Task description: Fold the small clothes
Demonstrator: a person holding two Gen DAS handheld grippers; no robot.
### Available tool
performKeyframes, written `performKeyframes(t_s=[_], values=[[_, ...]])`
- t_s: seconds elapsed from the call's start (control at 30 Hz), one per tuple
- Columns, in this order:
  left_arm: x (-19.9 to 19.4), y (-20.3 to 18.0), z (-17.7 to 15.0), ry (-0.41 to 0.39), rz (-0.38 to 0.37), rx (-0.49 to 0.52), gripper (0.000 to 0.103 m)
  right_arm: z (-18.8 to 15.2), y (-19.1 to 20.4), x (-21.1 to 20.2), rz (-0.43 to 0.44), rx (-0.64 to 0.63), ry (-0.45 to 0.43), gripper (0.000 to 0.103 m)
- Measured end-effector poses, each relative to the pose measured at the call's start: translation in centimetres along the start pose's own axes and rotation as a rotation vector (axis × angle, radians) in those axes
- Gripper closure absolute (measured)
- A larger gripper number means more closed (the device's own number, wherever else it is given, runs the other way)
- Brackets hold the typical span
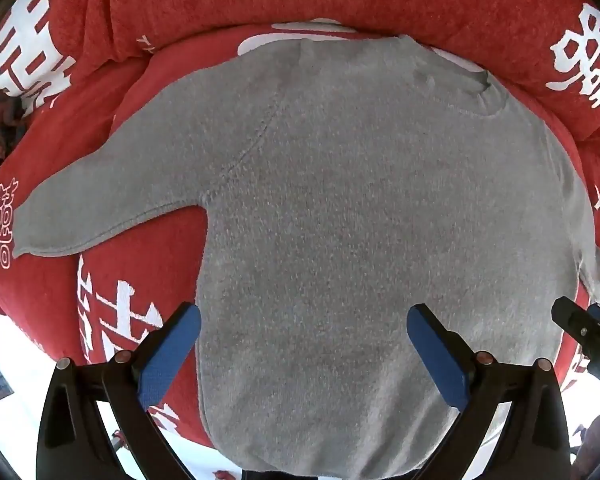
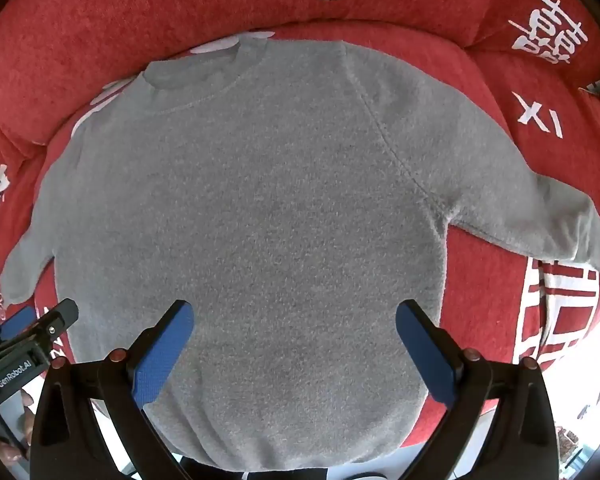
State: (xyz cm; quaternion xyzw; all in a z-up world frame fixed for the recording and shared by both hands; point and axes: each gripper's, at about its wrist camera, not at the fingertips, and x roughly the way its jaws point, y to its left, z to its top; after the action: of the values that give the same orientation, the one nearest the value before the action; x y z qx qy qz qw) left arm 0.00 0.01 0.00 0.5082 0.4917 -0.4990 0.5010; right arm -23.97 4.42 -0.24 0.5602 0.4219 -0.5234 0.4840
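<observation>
A small grey sweatshirt [image 1: 340, 208] lies flat and spread out on a red cushion, collar at the far end, hem toward me. It also fills the right wrist view [image 2: 268, 220]. Its left sleeve [image 1: 100, 208] and right sleeve [image 2: 532, 208] stretch outward. My left gripper [image 1: 304, 332] is open and empty above the lower left body of the sweatshirt. My right gripper [image 2: 294, 328] is open and empty above the lower right body. Each gripper shows at the edge of the other's view: the right one in the left wrist view [image 1: 584, 332], the left one in the right wrist view [image 2: 32, 340].
The red cushion [image 1: 148, 320] with white characters carries the sweatshirt. A raised red backrest [image 2: 180, 12] runs behind the collar and curves round both sides. White floor [image 1: 4, 344] shows past the cushion's near edge.
</observation>
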Motion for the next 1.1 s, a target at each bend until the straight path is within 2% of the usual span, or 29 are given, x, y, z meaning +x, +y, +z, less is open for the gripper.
performKeyframes(t_s=[0.53, 1.1], values=[[0.1, 0.6, -0.8, 0.000, 0.007, 0.016, 0.000, -0.6, -0.1, 0.0, -0.008, -0.003, 0.001, 0.002], [0.2, -0.4, -0.9, -0.018, 0.023, 0.008, 0.000, -0.9, -0.3, -0.1, -0.011, 0.008, -0.002, 0.002]])
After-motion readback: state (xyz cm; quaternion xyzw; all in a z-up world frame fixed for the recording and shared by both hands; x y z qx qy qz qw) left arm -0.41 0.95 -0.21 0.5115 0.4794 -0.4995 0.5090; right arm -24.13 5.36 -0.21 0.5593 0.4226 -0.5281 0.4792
